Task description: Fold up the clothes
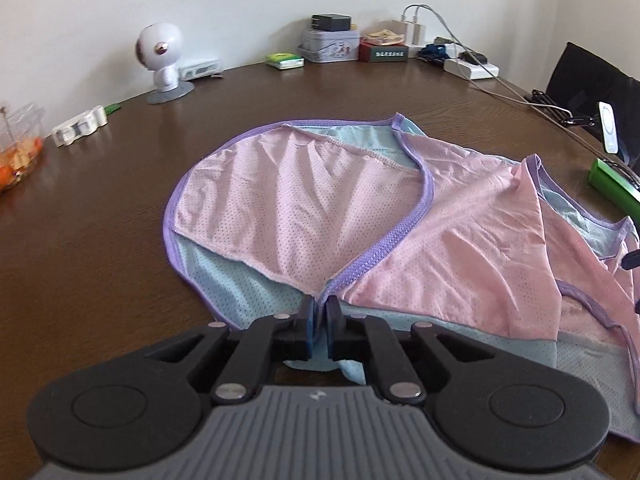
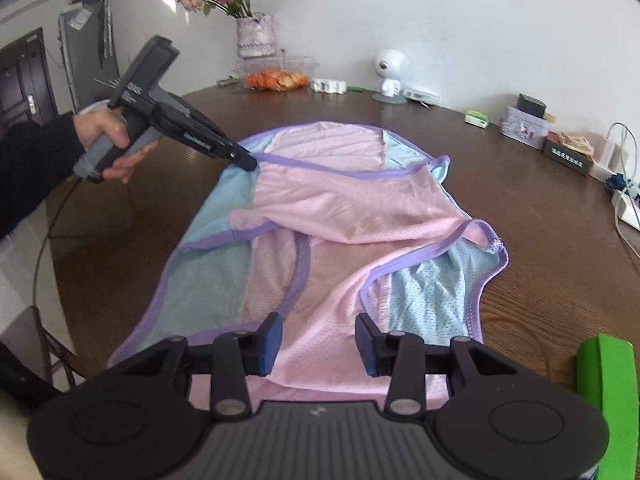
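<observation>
A pink and light-blue mesh garment (image 1: pixel 360 208) with purple trim lies spread on the brown wooden table (image 1: pixel 100 208). My left gripper (image 1: pixel 320 308) is shut on the garment's purple-trimmed edge, pinching the cloth between its blue pads. In the right wrist view the same garment (image 2: pixel 332 216) lies ahead, partly folded over itself, and the left gripper (image 2: pixel 250 164) grips its far left edge. My right gripper (image 2: pixel 318 344) is open, its jaws wide apart just above the garment's near pink part, holding nothing.
Along the wall stand a white round camera figure (image 1: pixel 162 60), a tin box (image 1: pixel 330 46), chargers and cables (image 1: pixel 460 60), a snack container (image 2: pixel 276 74) and a flower vase (image 2: pixel 256 36). A green object (image 2: pixel 608 384) lies at the near right. A black chair (image 1: pixel 588 80) stands beyond the table.
</observation>
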`<action>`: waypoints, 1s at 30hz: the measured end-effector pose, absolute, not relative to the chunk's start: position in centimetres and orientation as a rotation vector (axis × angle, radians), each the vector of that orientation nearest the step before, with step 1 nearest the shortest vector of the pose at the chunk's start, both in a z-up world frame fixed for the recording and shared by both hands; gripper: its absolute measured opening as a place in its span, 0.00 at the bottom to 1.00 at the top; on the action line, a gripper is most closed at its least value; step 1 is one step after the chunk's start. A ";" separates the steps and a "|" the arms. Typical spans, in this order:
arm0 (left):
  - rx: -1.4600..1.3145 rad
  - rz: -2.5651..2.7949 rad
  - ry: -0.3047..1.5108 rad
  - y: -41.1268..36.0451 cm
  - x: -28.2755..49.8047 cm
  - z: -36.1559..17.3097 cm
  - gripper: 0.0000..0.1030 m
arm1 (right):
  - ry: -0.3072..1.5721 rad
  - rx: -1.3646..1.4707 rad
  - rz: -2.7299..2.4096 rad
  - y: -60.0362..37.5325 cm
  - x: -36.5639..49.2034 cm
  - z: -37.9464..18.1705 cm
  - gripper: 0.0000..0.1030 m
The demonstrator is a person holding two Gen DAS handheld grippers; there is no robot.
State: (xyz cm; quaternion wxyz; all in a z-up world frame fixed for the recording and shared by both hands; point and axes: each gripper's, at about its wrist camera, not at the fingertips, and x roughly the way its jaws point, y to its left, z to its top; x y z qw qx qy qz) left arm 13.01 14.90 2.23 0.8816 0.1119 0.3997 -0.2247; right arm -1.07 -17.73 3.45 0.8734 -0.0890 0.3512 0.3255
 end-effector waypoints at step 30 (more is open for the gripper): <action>0.024 -0.167 0.857 14.0 -3.9 4.4 0.29 | 0.609 -0.397 0.810 -22.9 -4.0 4.3 0.51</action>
